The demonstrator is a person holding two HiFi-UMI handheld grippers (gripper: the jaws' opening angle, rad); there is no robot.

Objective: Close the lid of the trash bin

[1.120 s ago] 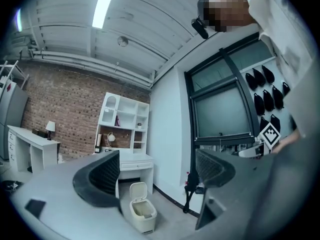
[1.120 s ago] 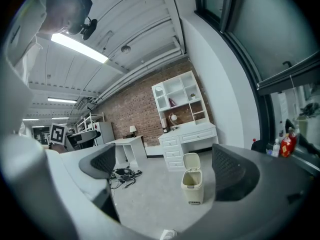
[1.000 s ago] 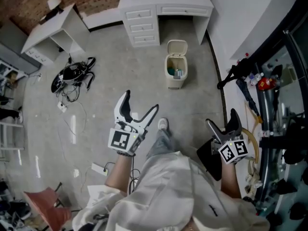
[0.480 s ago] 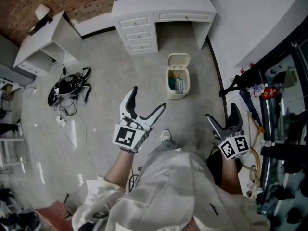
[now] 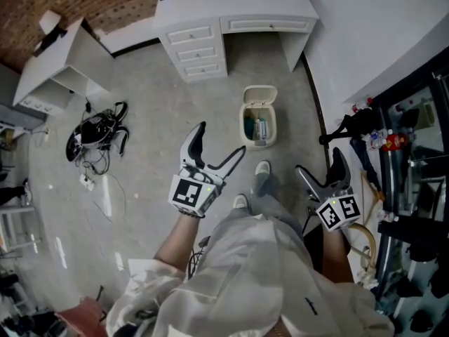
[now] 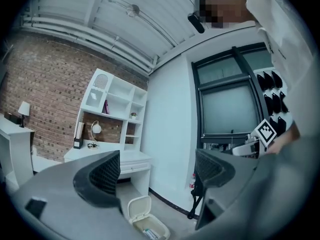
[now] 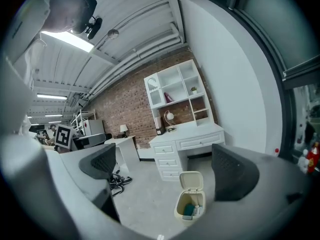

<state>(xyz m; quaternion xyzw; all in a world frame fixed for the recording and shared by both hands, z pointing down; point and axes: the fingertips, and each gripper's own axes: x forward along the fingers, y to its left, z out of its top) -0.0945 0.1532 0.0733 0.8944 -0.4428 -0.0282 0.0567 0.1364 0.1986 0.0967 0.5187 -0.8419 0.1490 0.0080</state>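
A small cream trash bin (image 5: 257, 125) stands on the grey floor in front of the white desk, its lid (image 5: 259, 94) swung up and back, some rubbish showing inside. The bin (image 7: 190, 207) shows low between the jaws in the right gripper view, and the bin (image 6: 146, 225) sits at the bottom edge of the left gripper view. My left gripper (image 5: 221, 144) is open, held above the floor a short way left of the bin. My right gripper (image 5: 318, 165) is open too, off to the bin's right. Neither touches the bin.
A white desk with drawers (image 5: 198, 51) stands just behind the bin by the white wall (image 5: 365, 27). A tangle of black cables (image 5: 92, 130) lies on the floor at left, near a white side table (image 5: 56, 69). Dark equipment racks (image 5: 407, 188) line the right side. The person's feet (image 5: 261, 170) are near the bin.
The person has stepped forward, so the bin and desk sit nearer in the head view. Both grippers have come closer to the bin, and both stay open.
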